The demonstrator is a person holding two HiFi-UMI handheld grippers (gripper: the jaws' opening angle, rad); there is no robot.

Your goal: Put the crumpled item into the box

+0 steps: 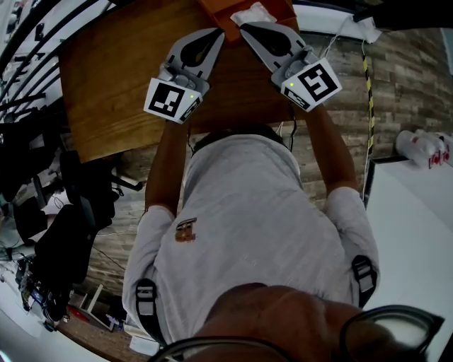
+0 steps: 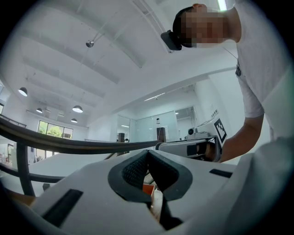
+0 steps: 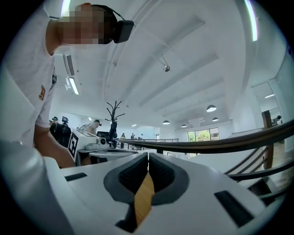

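Observation:
A white crumpled item [image 1: 253, 14] lies at the top edge of the head view, against an orange box [image 1: 216, 8] on the wooden table [image 1: 106, 85]. My right gripper [image 1: 244, 28] points at the crumpled item with its tip touching the item's near edge. In the right gripper view, the right gripper [image 3: 148, 155] has its pads together, and only table wood shows in the gap behind them. My left gripper [image 1: 218, 34] lies beside it, tip near the box. The left gripper [image 2: 148, 152] also has its pads meeting, with a bit of orange box [image 2: 147, 188] below them.
The person's torso and arms fill the middle of the head view. A white table [image 1: 410, 233] with bottles [image 1: 425, 148] stands at the right. A yellow-black cable [image 1: 367, 71] runs down the plank floor. Dark chairs and gear [image 1: 71, 212] crowd the left.

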